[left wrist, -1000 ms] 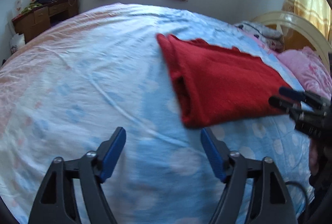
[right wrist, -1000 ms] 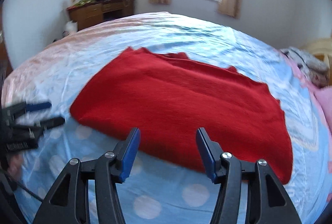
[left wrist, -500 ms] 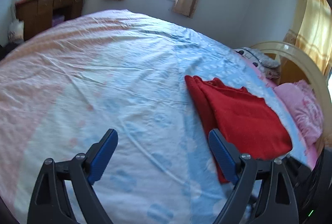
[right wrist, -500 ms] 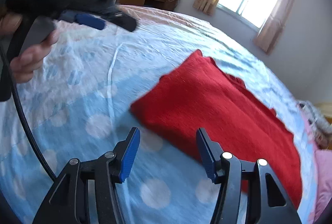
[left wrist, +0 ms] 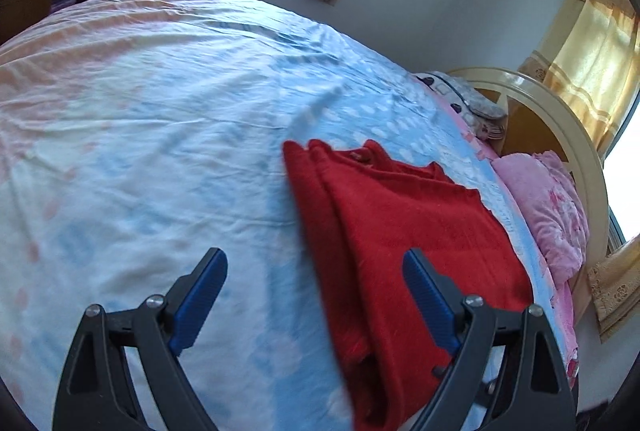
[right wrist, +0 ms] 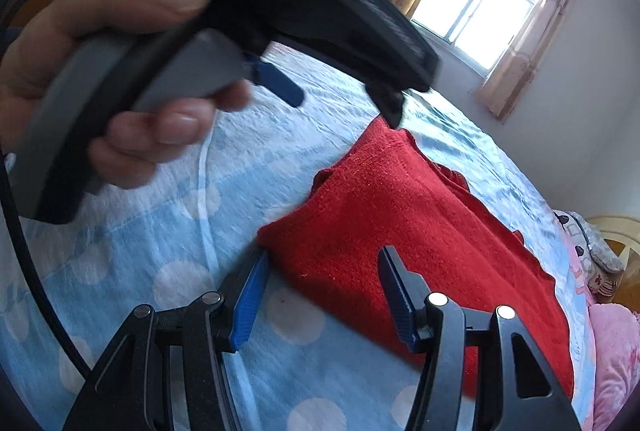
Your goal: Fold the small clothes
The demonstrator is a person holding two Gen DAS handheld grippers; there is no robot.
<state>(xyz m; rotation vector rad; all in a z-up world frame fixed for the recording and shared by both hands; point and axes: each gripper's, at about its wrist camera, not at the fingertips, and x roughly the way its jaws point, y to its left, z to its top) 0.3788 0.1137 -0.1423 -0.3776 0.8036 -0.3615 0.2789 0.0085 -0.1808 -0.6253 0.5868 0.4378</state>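
Garments: one folded red knitted sweater [left wrist: 416, 231] flat on light blue dotted bed sheet [left wrist: 160, 151] | tongs: two; left tongs [left wrist: 316, 271] just widened, gaping, empty; right tongs [right wrist: 322, 271] parted, unclamped, astride sweater's near corner | containers: none seen

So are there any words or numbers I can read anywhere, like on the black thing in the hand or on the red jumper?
Nothing here can be read.
Black plastic body of the left tongs: pale raised lettering along its side, too blurred to read.
Folded red knitted jumper: no label or print showing.
Blue spotted bedsheet: only a dot pattern, no words.
Pink flowered pillow: only flowers.
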